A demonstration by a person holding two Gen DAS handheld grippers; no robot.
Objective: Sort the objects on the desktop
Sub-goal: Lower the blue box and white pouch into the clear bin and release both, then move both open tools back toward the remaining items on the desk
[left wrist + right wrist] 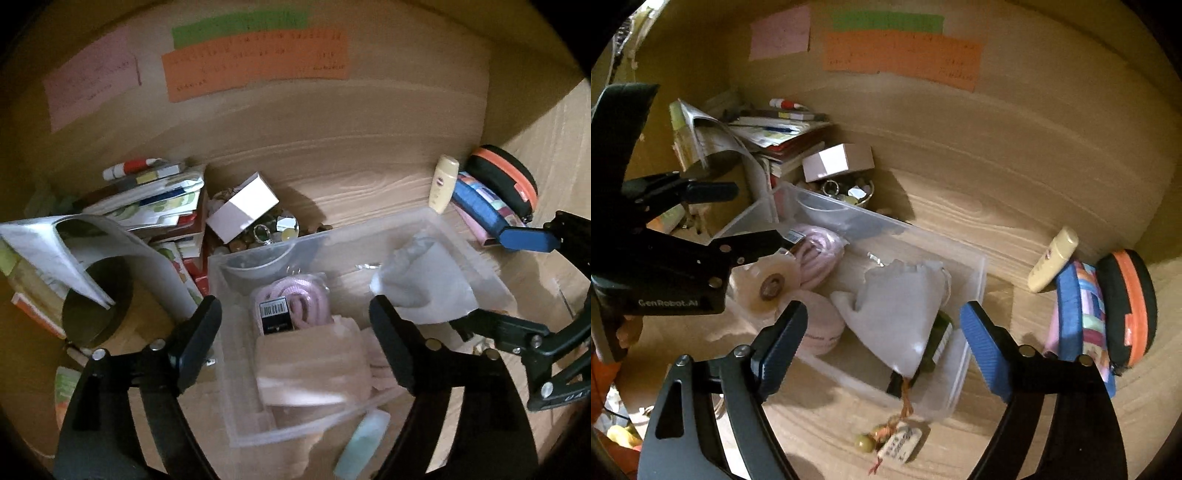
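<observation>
Bin (454, 236): clear plastic, set on the wooden worktop (351, 192) near its middle, below both grippers. Contents, left to right in the left wrist view: pink cable coil (306, 299) with a black barcoded box (275, 315) on it, beige cloth (314, 365), grey pouch (424, 284).

Left of the bin: a stack of books and papers (155, 206). Behind the bin's left corner: a white box (242, 210) resting on a bowl of trinkets (273, 230).

Left gripper (295, 332): jaws wide open, nothing between the pads, positioned over the bin's near end.

Right gripper (886, 336): jaws wide open, empty, over the pouch.

Right of the bin: cream bottle (445, 182), blue pencil case (480, 206), black-and-orange case (508, 177).
</observation>
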